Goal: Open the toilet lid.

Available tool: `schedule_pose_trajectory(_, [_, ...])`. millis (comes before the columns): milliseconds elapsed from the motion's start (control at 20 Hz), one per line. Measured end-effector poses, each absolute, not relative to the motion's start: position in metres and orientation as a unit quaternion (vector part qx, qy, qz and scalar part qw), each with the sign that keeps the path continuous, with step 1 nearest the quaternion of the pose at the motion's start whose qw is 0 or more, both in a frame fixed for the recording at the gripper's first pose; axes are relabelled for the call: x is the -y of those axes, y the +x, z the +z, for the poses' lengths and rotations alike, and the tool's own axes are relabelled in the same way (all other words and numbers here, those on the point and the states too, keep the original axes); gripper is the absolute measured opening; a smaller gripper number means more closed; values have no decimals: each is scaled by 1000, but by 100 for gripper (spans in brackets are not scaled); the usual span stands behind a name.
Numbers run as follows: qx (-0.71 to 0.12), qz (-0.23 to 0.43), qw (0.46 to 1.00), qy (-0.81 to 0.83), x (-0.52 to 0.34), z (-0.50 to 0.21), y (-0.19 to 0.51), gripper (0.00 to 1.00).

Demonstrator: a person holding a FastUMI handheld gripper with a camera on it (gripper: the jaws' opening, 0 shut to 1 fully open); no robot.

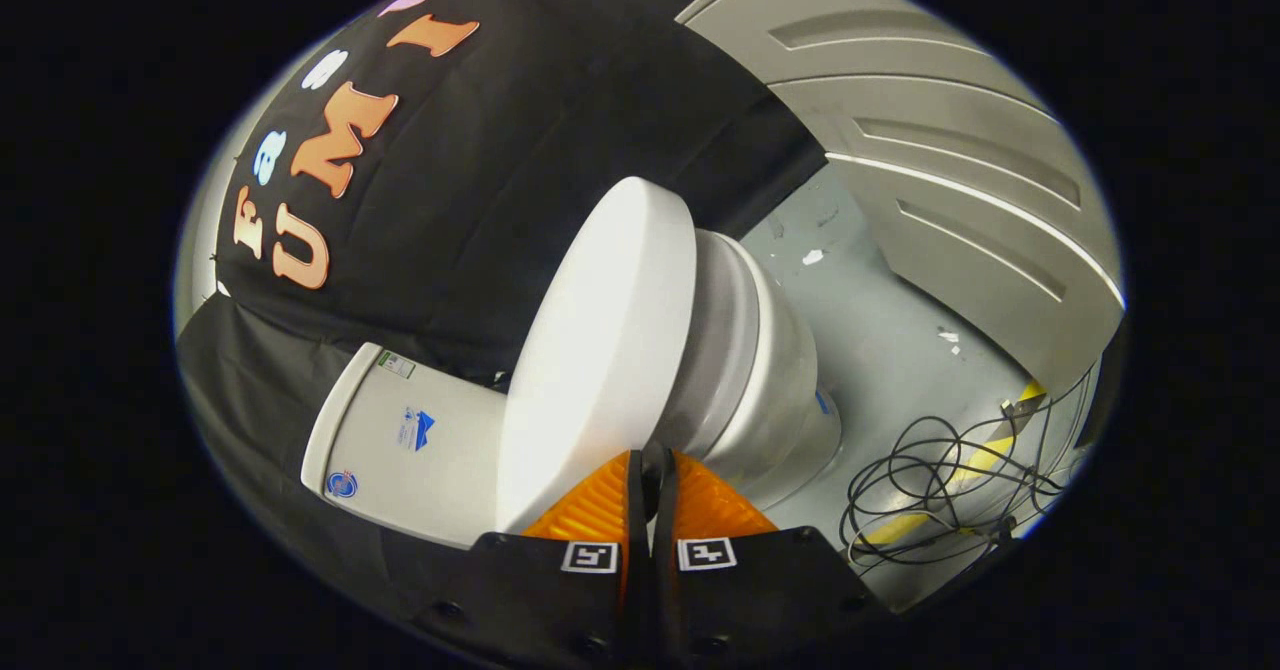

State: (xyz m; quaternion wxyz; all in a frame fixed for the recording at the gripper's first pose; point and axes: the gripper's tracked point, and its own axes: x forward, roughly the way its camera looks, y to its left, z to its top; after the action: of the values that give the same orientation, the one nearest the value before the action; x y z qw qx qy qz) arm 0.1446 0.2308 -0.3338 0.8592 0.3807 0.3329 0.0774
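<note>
- Toilet lid (600, 350) is already off the bowl, as I read it: its broad pale face stands out from the seat and bowl (765, 370), tilted part-way toward the tank (410, 440), with a clear wedge of gap between lid and bowl.
- My gripper (652, 470) sits right at the lid's near edge. The two fingers are drawn almost together, only a thin dark slit between them, and the lid's rim appears to run into that slit.
- I cannot say for sure that both fingers press on the rim; the contact spot is hidden by the fingers themselves.
- Judged progress: somewhere past halfway. The lift has started and the lid is well up, but it is not yet leaning back against the tank.
- Left to do, by my reckoning: carry the edge further over toward the tank until the lid rests there on its own, then let go.
- The view is rolled sideways, so I take the tilt from lid against bowl and tank.
- Loose cables (930, 490) lie on the floor (880, 350) beside the bowl, well apart from the lid's path.
</note>
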Motion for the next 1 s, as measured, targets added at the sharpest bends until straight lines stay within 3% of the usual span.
schedule_pose_trajectory(1000, [-275,39,943,186,-290,-212,148,8])
